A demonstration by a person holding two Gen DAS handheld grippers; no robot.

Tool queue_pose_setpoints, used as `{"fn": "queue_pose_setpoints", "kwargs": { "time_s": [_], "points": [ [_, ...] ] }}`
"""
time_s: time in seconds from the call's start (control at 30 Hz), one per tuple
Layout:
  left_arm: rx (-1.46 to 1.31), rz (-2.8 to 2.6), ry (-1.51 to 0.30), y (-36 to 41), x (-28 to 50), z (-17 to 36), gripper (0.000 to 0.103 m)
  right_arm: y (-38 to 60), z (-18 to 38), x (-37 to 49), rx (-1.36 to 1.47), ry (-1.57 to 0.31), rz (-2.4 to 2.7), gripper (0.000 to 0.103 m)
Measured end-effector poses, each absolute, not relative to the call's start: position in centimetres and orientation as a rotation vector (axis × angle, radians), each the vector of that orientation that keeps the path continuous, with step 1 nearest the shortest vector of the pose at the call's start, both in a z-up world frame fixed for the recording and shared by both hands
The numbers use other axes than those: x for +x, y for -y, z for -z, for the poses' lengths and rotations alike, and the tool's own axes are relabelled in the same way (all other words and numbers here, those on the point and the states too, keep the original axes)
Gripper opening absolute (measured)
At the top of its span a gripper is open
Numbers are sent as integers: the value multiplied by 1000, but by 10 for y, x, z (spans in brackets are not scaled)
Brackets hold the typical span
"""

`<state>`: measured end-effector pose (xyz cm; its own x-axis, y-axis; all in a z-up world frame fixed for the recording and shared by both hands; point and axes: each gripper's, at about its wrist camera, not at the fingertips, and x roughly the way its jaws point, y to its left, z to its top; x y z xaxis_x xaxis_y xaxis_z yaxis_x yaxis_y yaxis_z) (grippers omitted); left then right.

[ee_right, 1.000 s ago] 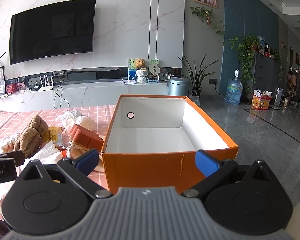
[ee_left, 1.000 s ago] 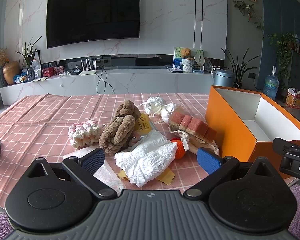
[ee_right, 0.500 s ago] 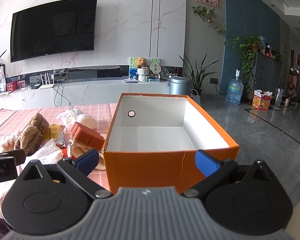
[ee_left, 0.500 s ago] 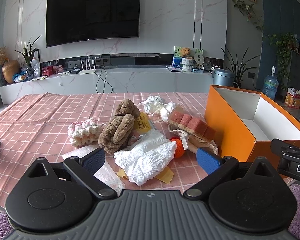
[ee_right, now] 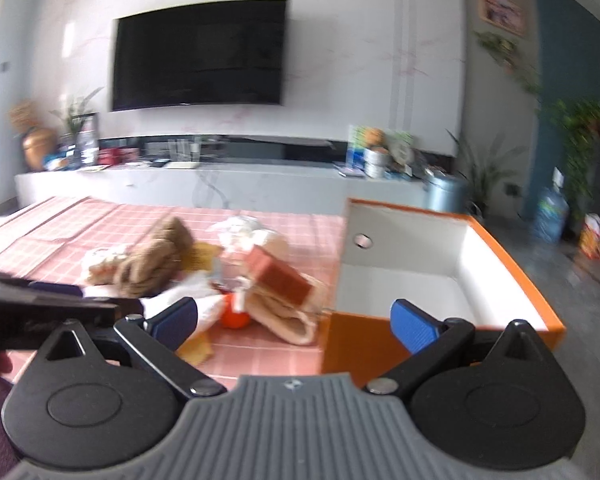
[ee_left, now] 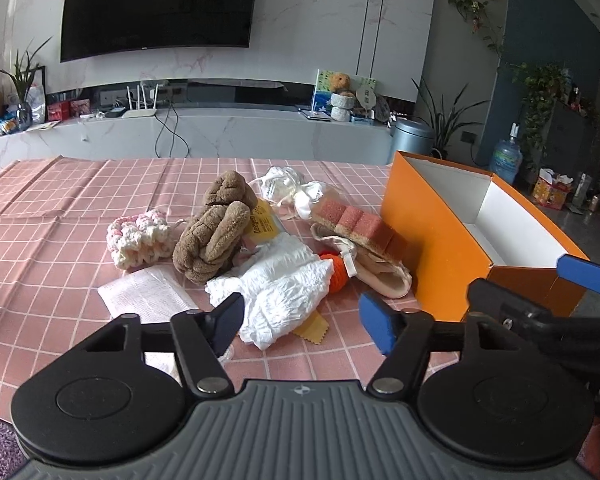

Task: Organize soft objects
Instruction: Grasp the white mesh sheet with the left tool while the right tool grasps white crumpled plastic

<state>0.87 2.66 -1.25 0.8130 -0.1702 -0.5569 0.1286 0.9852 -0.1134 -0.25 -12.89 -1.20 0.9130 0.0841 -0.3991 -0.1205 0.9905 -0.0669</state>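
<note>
A pile of soft things lies on the pink checked tablecloth (ee_left: 52,240): a brown plush towel (ee_left: 212,236), a pink-white knit piece (ee_left: 138,234), a crumpled white cloth (ee_left: 280,284), a pink sponge (ee_left: 356,224), an orange ball (ee_left: 338,272) and a beige cloth (ee_left: 380,276). An empty orange box (ee_left: 436,240) stands to the right of the pile. My left gripper (ee_left: 300,318) is open and empty, just before the white cloth. My right gripper (ee_right: 296,320) is open and empty, near the box's front left corner (ee_right: 340,344); the view is blurred.
A clear bag with white stuffing (ee_left: 288,188) lies behind the pile. A white paper sheet (ee_left: 144,296) lies on the cloth at front left. A yellow cloth corner (ee_left: 312,326) sticks out under the white cloth. The TV wall and a low cabinet stand beyond the table.
My right gripper has swung left toward the pile and now shows in the left wrist view beside the box. My left gripper has moved slightly forward toward the white cloth.
</note>
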Motion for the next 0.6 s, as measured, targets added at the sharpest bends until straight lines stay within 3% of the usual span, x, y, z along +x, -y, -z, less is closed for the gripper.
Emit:
{"fn": "queue_pose_setpoints", "kwargs": {
  "time_s": [0.33,0.43,0.5,0.6],
  "points": [
    [-196,74,-651,-73,30,20,66,91,27,33,-170,-485,-321,100],
    [-223,55,-694,-87,40,27,64,80,33,47,-205,-500,-353,95],
    [-248,46,-720,-96,46,33,65,76,36,60,-204,-529,-371,86],
    [-276,4,-748,-109,54,41,69,70,42,81,-200,-575,-384,84]
  ]
}}
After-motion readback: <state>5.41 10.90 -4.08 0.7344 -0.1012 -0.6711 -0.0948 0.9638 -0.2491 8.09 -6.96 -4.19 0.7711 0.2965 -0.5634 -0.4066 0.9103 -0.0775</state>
